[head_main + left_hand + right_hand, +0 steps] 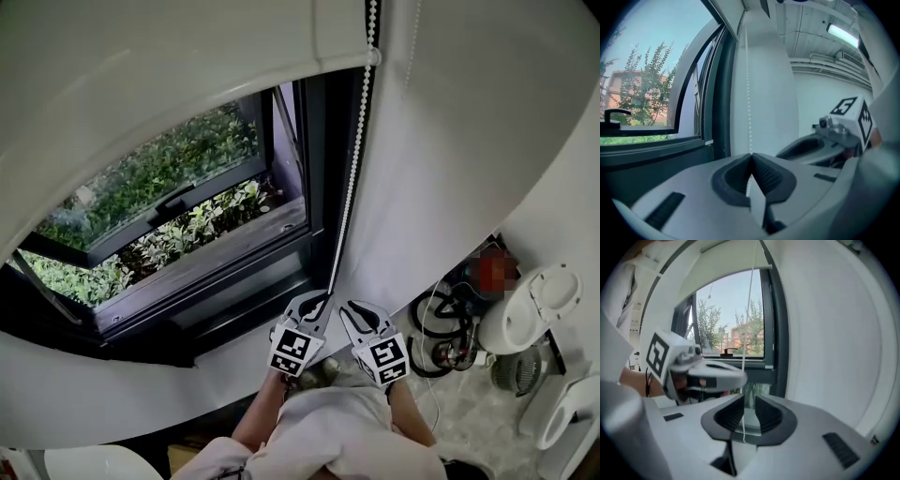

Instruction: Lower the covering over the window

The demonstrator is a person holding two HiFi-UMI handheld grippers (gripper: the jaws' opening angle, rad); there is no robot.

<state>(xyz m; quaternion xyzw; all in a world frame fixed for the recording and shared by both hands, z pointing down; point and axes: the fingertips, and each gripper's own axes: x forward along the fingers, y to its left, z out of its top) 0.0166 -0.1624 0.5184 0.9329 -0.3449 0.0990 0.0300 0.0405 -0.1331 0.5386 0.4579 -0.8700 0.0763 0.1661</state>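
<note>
A white roller blind (169, 75) hangs rolled high above the dark-framed window (187, 234). Its white bead chain (352, 178) drops from the blind's right end to my grippers. My left gripper (317, 300) is shut on the bead chain (748, 84), which rises straight out of the meeting pads (761, 171). Just to its right, my right gripper (352, 309) stands open. A thin strand of the chain (749, 310) runs down through the gap of the right gripper (749, 411), close to the left pad (733, 412). The pads do not press on it.
The window sash (169, 202) is tilted open outward, with green shrubs outside. A white wall (450, 150) stands right of the frame. On the floor at the right lie black cables (441, 328) and white appliances (530, 309).
</note>
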